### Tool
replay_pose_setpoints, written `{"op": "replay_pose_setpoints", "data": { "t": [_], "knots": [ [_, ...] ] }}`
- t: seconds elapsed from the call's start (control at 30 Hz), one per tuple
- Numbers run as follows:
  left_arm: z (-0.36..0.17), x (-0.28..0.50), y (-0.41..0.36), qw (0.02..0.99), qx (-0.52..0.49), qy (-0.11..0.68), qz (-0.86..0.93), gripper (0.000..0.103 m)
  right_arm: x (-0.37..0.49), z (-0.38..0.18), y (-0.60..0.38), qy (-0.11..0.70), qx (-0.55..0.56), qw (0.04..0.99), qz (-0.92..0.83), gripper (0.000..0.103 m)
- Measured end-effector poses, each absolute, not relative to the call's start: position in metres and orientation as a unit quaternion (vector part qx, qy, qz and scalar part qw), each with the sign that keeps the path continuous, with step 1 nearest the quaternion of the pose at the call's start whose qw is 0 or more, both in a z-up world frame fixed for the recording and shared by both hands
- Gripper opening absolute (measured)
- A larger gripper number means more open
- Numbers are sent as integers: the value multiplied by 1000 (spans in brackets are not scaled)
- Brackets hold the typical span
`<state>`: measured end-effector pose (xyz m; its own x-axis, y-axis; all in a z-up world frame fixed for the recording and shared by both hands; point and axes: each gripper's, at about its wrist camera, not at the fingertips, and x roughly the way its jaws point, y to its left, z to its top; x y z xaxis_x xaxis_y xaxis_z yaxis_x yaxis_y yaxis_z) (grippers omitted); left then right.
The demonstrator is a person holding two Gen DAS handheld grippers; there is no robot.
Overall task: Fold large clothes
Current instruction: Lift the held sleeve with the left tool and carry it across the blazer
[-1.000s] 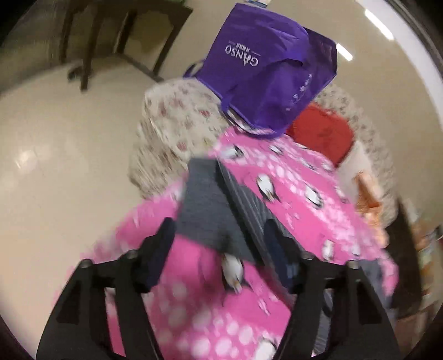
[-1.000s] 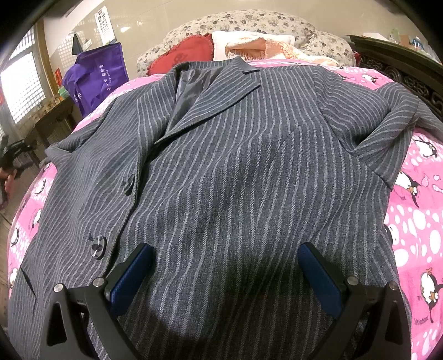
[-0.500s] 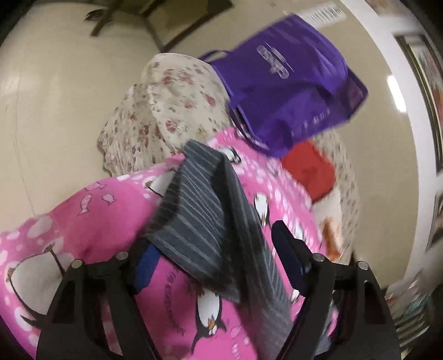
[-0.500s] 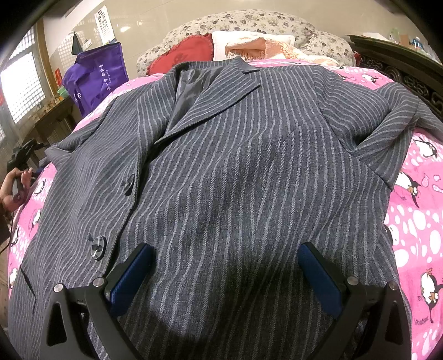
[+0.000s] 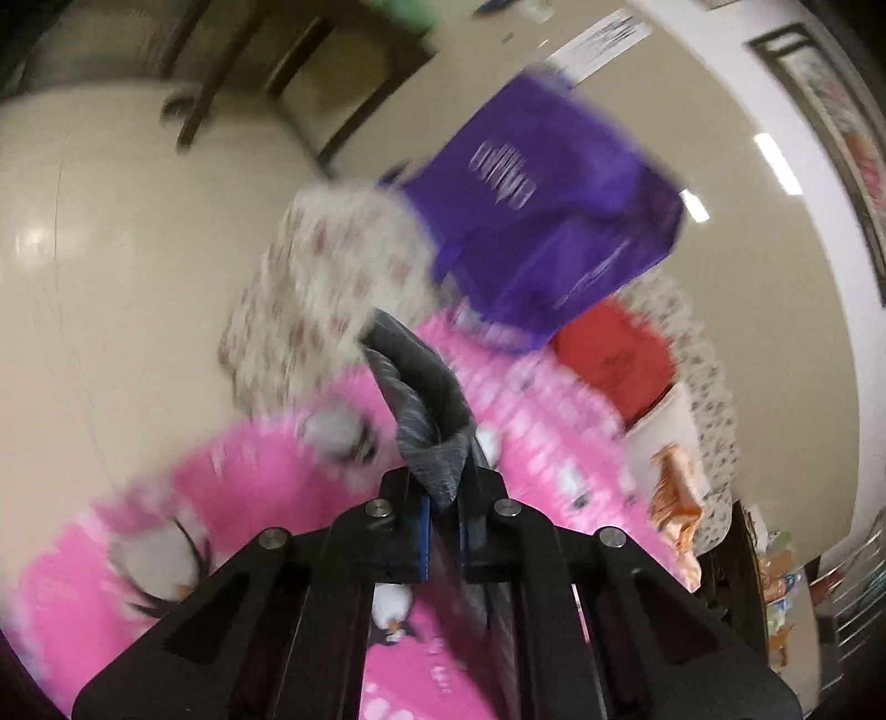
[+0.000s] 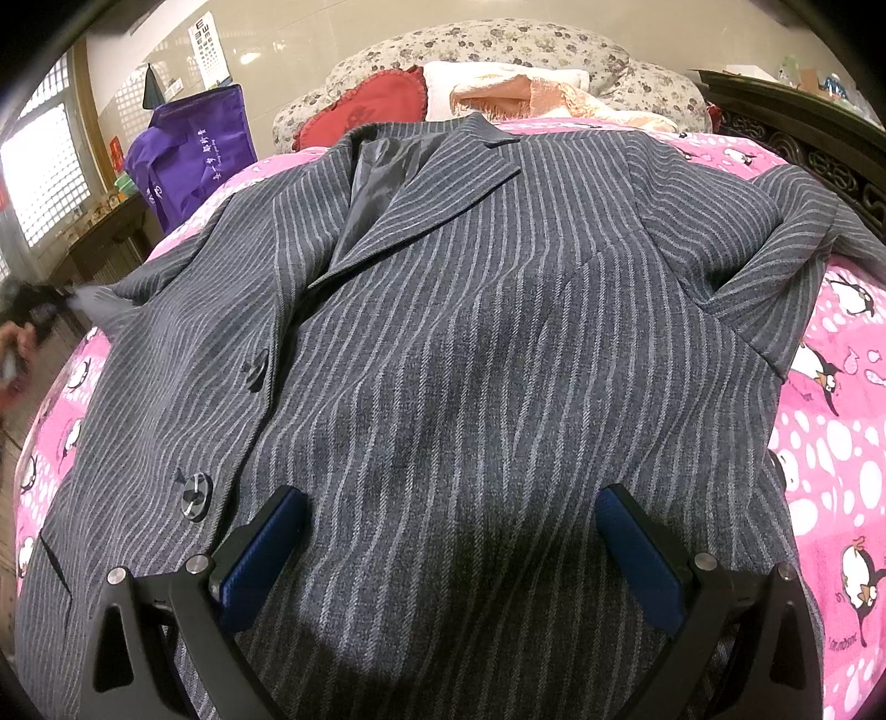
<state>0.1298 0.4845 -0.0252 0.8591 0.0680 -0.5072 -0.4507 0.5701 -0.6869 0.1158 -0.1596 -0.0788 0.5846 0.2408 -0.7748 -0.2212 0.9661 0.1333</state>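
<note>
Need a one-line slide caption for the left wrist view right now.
Left gripper shut on the end of the grey striped jacket sleeve, above the pink penguin bedspread, purple bag behind.

**Background items only**

Pink penguin-print bedsheet (image 6: 830, 443) covers the bed. At the head: floral pillow (image 6: 498, 50), red heart-shaped cushion (image 6: 365, 113) in front of it, white towel (image 6: 470, 75) and peach fringed cloth (image 6: 554, 94) beside the cushion. Purple tote bag (image 6: 194, 149) with white lettering stands at the bed's far left corner; left wrist view shows it blurred (image 5: 542, 221). Eye chart (image 6: 207, 47) on the wall above it. Dark carved wooden frame (image 6: 803, 127) on the right. Lattice window (image 6: 50, 171) at left. Dark wooden table (image 5: 310, 72) on the glossy beige floor (image 5: 111, 249).
</note>
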Motion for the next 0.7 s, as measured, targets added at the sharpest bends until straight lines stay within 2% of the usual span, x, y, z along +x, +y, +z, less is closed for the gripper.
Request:
{"op": "replay_pose_setpoints", "data": {
  "t": [0.1, 0.23, 0.33, 0.53, 0.7],
  "knots": [
    [26, 103, 497, 875, -410, 196, 166, 5, 116, -79, -160, 437, 11, 890, 130, 103],
    [59, 75, 492, 885, -363, 217, 198, 5, 116, -79, -159, 436, 12, 890, 131, 103],
    [45, 61, 476, 878, -340, 255, 221, 5, 116, -80, -160, 436, 13, 890, 131, 103],
    [-10, 30, 425, 861, -363, 296, 199, 5, 115, -80, -160, 436, 15, 890, 132, 103],
    [14, 31, 379, 899, -310, 262, 165, 5, 115, -80, -160, 436, 15, 890, 132, 103]
  ]
}}
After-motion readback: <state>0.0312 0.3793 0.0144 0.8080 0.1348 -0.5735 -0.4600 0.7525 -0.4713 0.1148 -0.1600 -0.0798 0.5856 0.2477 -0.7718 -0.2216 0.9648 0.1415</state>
